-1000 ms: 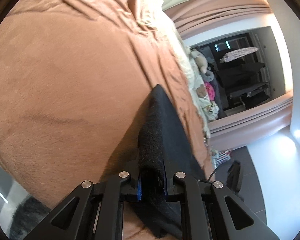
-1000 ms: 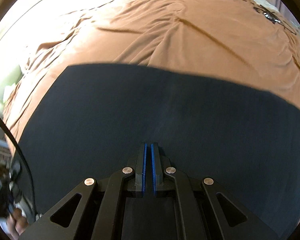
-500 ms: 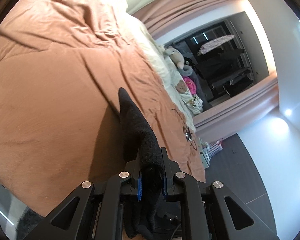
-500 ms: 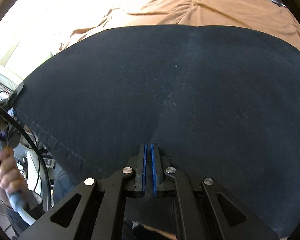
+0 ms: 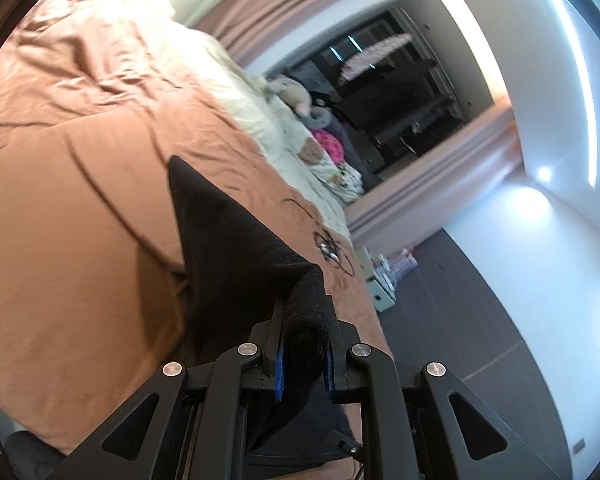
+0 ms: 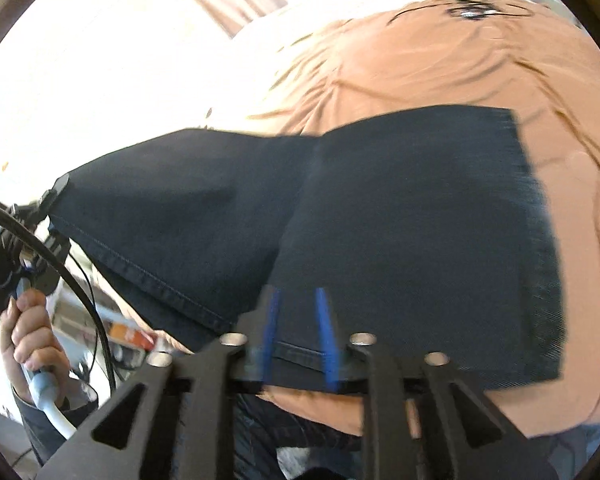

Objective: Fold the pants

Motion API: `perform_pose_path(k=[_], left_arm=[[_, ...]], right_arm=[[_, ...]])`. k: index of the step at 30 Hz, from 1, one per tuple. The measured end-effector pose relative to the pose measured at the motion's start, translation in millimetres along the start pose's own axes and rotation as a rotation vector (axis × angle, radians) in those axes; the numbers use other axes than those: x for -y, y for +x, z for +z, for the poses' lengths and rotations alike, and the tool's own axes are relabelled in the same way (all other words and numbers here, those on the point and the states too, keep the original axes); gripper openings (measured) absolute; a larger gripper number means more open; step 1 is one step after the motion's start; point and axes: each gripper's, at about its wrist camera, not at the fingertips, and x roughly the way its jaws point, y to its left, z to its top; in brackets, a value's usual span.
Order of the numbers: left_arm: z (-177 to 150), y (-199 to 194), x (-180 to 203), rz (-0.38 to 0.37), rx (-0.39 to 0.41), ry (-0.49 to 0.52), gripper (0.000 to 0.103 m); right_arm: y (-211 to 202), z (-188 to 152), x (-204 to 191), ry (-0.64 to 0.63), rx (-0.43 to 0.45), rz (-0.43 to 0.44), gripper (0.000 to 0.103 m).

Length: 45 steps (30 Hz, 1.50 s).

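Dark pants [image 6: 400,216] lie folded on the brown bedspread [image 6: 440,56], one part still lifted to the left. My left gripper [image 5: 304,344] is shut on a thick bunch of the dark pants [image 5: 236,248] and holds it above the bed; it shows in the right wrist view [image 6: 24,236] at the lifted corner. My right gripper [image 6: 296,332] has its blue pads apart, open, at the near hem of the pants. The hem lies between the pads, not pinched.
The brown bedspread [image 5: 68,184] covers a wide bed. Cream bedding, stuffed toys [image 5: 296,96] and a pink item lie along its far edge. Dark floor [image 5: 460,320] and a small white unit [image 5: 380,292] lie past the bed. Loose black cables [image 6: 476,10] rest on the spread.
My right gripper has opened and let go of the pants, which now lie lower on the bed. My left gripper has swung, still clamped on the cloth.
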Motion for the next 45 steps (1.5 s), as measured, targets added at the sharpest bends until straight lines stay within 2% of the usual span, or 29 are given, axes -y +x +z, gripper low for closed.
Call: perform_pose_path(k=[1, 5, 8, 17, 19, 27, 30, 33, 35, 37, 45], left_arm=[[-1, 6, 10, -0.007, -0.01, 0.02, 0.015], [-7, 25, 36, -0.03, -0.043, 0.061, 0.015], [-14, 40, 54, -0.046, -0.07, 0.093, 0.015], [-46, 75, 95, -0.097, -0.178, 0.19, 0.014], [-55, 83, 103, -0.107, -0.203, 0.203, 0.014], [-94, 116, 118, -0.155, -0.313, 0.216, 0.014], [-118, 135, 120, -0.161, -0.389, 0.225, 0.015], [-140, 152, 117, -0.131, -0.494, 0.241, 0.028], [-144, 153, 112, -0.155, -0.526, 0.221, 0.036], [-140, 148, 108, -0.154, -0.516, 0.219, 0.055], [-123, 127, 83, -0.073, -0.468, 0.207, 0.057]], right_arm=[[-9, -2, 7, 0.018, 0.019, 0.006, 0.036], [-43, -10, 37, 0.069, 0.073, 0.019, 0.038], [-64, -18, 53, 0.096, 0.095, 0.029, 0.046], [-108, -38, 73, 0.143, 0.176, -0.018, 0.048], [-118, -43, 78, 0.155, 0.183, -0.02, 0.051], [-138, -55, 97, 0.208, 0.185, -0.03, 0.051], [-145, -58, 103, 0.232, 0.186, -0.027, 0.051], [-150, -57, 107, 0.249, 0.187, -0.024, 0.051], [-153, -57, 111, 0.265, 0.191, -0.02, 0.051], [-154, -58, 112, 0.273, 0.192, -0.021, 0.051], [-136, -53, 105, 0.254, 0.16, -0.01, 0.051]])
